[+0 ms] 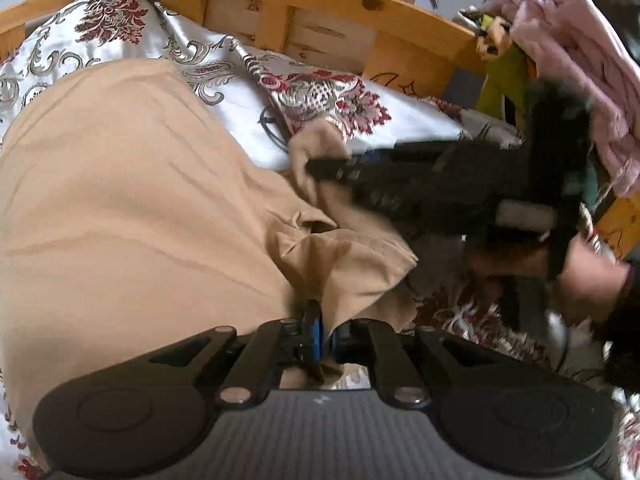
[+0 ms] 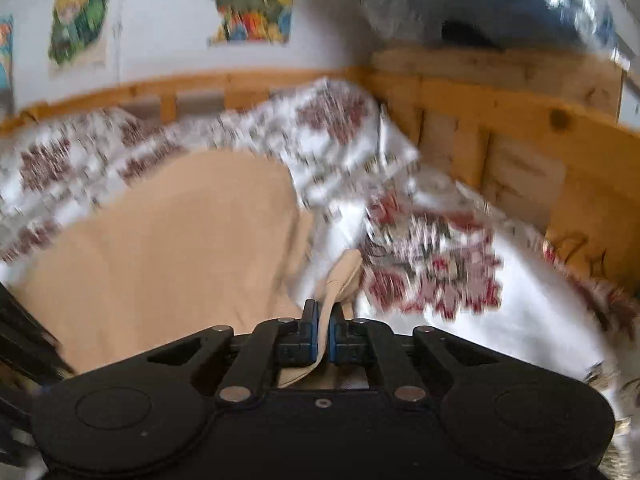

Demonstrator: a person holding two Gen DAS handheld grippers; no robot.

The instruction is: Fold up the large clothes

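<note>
1. Closest to the lens, bottom centre of the left wrist view, the left gripper [image 1: 316, 338] pinches a bunched fold of the tan garment [image 1: 120, 200].
2. That garment spreads over the left half of the frame, lying on the floral bedspread [image 1: 100, 28].
3. From the right edge, the right gripper [image 1: 320, 168] reaches in, blurred, clamped on another tan flap; a hand [image 1: 588, 276] holds it.
4. Bottom centre of the right wrist view, its pads [image 2: 312, 340] squeeze a thin tan edge.
5. Behind, a wooden bed frame [image 1: 320, 4] runs along the top; pink cloth [image 1: 580, 60] sits upper right.
</note>
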